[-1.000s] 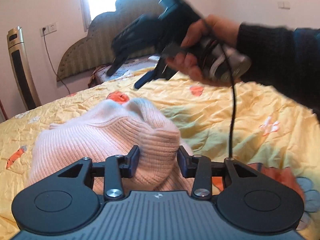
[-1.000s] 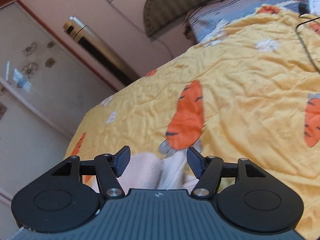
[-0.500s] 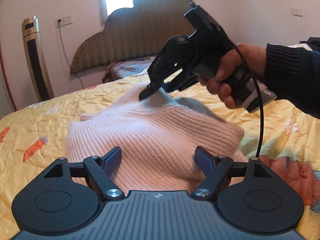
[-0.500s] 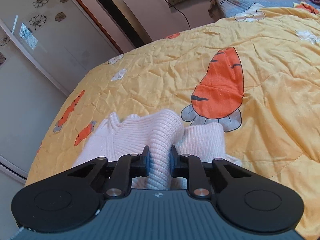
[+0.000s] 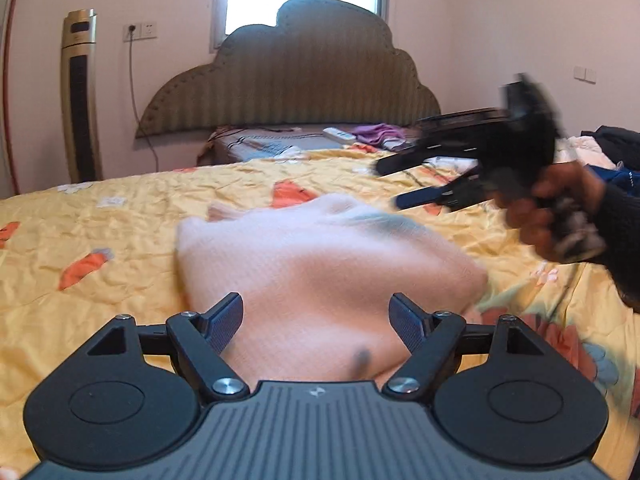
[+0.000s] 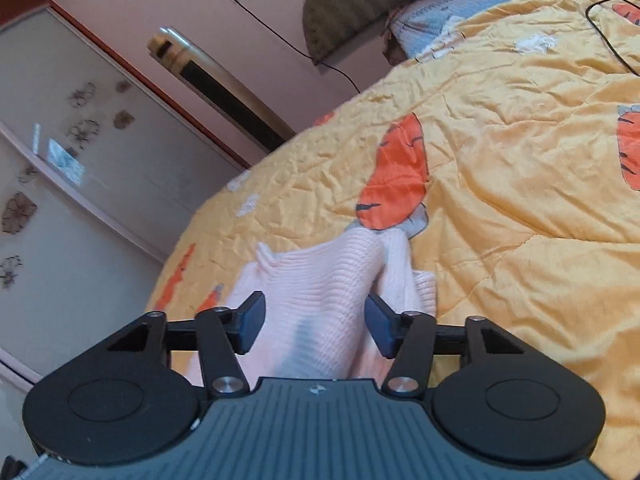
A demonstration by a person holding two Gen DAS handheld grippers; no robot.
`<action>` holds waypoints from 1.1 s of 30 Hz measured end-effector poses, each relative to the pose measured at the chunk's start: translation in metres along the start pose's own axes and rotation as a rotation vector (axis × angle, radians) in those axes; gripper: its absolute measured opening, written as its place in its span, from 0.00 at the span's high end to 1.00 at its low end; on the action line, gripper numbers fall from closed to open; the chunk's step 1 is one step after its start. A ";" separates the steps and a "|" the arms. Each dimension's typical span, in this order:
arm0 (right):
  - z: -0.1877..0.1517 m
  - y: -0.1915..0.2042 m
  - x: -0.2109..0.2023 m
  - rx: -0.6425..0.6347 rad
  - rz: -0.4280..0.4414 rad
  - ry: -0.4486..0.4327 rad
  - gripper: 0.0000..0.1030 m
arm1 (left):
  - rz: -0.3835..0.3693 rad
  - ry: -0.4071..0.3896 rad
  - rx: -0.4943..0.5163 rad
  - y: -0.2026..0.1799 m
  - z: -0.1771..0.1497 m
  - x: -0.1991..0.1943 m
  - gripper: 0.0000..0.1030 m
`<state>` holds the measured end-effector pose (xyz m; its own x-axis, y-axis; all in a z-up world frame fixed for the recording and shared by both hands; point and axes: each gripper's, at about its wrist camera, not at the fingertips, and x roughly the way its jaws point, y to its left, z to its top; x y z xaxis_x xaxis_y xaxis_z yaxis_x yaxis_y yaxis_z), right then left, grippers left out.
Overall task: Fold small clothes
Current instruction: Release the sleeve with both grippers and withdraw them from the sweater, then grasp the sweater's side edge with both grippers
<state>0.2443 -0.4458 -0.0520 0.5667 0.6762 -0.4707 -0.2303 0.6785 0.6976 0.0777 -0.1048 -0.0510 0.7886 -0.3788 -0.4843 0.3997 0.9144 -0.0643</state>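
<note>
A small pale pink ribbed knit garment (image 5: 320, 264) lies folded in a heap on the yellow carrot-print quilt (image 5: 120, 220). My left gripper (image 5: 318, 322) is open and empty, its fingers spread just over the garment's near edge. My right gripper (image 6: 314, 322) is open and empty above the same garment (image 6: 328, 280). In the left wrist view the right gripper (image 5: 404, 186) is blurred, held in a hand at the right, above the quilt and clear of the garment.
A padded headboard (image 5: 292, 76) stands at the far end of the bed, with a remote (image 5: 338, 134) and purple cloth (image 5: 380, 132) near it. A gold tower fan (image 5: 80, 92) stands at left. A black cable (image 6: 608, 32) lies on the quilt. A wardrobe door (image 6: 80, 168) stands beside the bed.
My right gripper was shut on a fold of the pink garment half a second ago; it has opened, let go and drawn back right. The garment has settled flatter. My left gripper stays open.
</note>
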 end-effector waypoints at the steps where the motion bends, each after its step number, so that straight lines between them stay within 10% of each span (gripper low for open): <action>1: -0.008 0.004 -0.014 -0.011 0.014 -0.013 0.36 | -0.009 0.016 -0.009 0.002 -0.004 -0.003 0.22; 10: -0.079 0.033 -0.045 -0.183 -0.121 0.100 0.37 | 0.112 0.187 -0.062 0.012 -0.040 0.027 0.21; 15: -0.084 0.033 -0.044 -0.140 -0.083 0.065 0.71 | 0.088 0.119 -0.092 0.019 -0.026 0.018 0.67; 23: -0.104 0.011 -0.065 -0.070 -0.079 0.069 0.82 | 0.029 0.213 -0.308 0.052 -0.042 0.018 0.71; 26: -0.107 0.009 -0.062 -0.041 -0.047 0.050 0.80 | 0.041 0.186 -0.254 0.039 -0.035 0.011 0.71; 33: -0.096 0.015 -0.085 0.009 -0.013 -0.022 0.41 | 0.099 0.139 -0.111 0.019 -0.025 0.001 0.62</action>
<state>0.1167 -0.4658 -0.0531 0.5866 0.6609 -0.4681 -0.2158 0.6846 0.6962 0.0742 -0.0843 -0.0746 0.7467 -0.2699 -0.6080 0.2633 0.9593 -0.1024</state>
